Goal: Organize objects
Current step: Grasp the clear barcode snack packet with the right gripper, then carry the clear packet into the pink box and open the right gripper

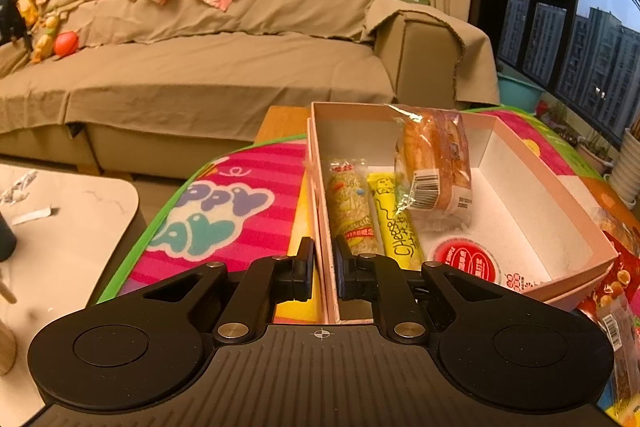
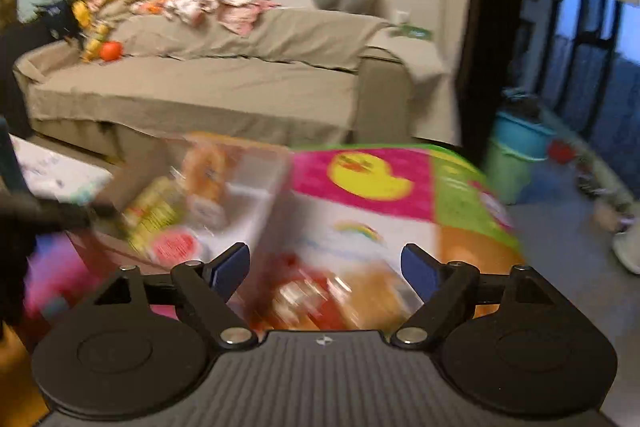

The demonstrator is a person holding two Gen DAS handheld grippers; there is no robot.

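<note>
A pink open box [image 1: 520, 143] sits on a colourful play mat [image 1: 240, 203]. It holds a rice-cracker pack [image 1: 352, 211], a yellow cheese stick [image 1: 394, 223], a wrapped bread [image 1: 434, 163] and a red round-lidded cup [image 1: 466, 261]. My left gripper [image 1: 324, 267] is shut on the box's left wall [image 1: 320, 187]. My right gripper [image 2: 325, 267] is open above blurred red and orange snack packs [image 2: 320, 295], right of the box [image 2: 256, 187]. The right wrist view is motion-blurred.
A covered sofa [image 1: 224, 67] with clothes stands behind the mat. A white low table [image 1: 68, 227] is at left. More snack packs [image 1: 616, 287] lie right of the box. A teal bin [image 2: 516, 155] and windows are at right.
</note>
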